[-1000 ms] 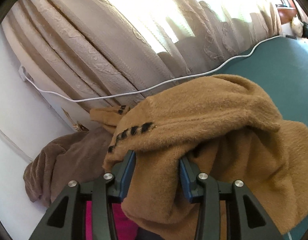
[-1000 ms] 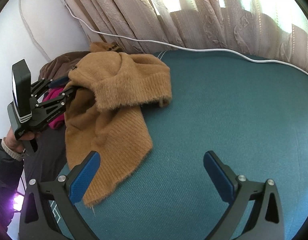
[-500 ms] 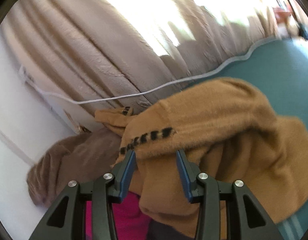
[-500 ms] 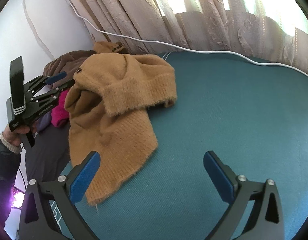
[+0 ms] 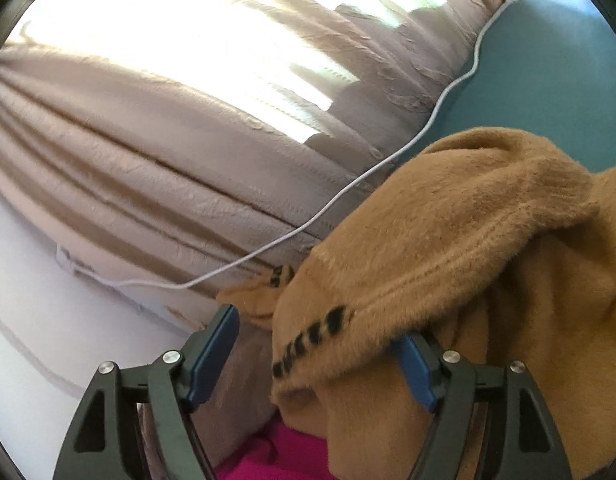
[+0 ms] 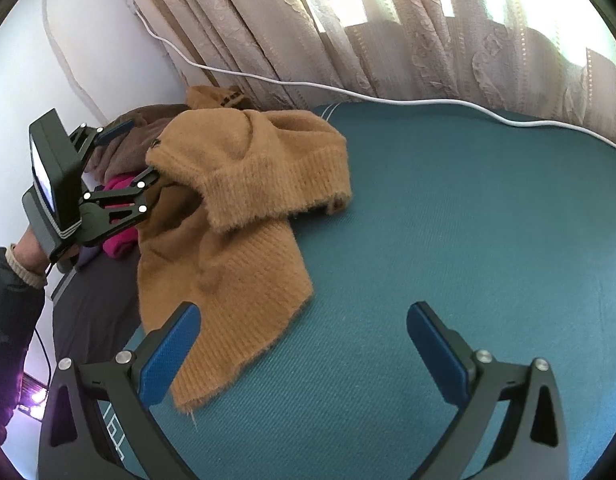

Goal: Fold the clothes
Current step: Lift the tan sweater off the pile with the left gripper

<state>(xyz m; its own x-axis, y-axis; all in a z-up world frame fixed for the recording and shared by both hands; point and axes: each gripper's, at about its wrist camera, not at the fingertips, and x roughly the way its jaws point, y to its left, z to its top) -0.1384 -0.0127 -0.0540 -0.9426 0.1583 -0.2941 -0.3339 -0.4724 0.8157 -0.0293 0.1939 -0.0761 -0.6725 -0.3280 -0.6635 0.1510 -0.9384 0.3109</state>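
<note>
The left tongs (image 5: 316, 354) are being held wide apart, with a fold of the tan sweater (image 6: 243, 216) draped over the right-hand pad only, so nothing is being gripped; the right tongs (image 6: 303, 350) are likewise being held wide and empty above the teal bed cover (image 6: 468, 240). The sweater is lying crumpled toward nine o'clock of the right wrist view, partly over a pile of brown and pink clothes (image 6: 119, 184), probably because it is being drawn off that pile for flattening.
</note>
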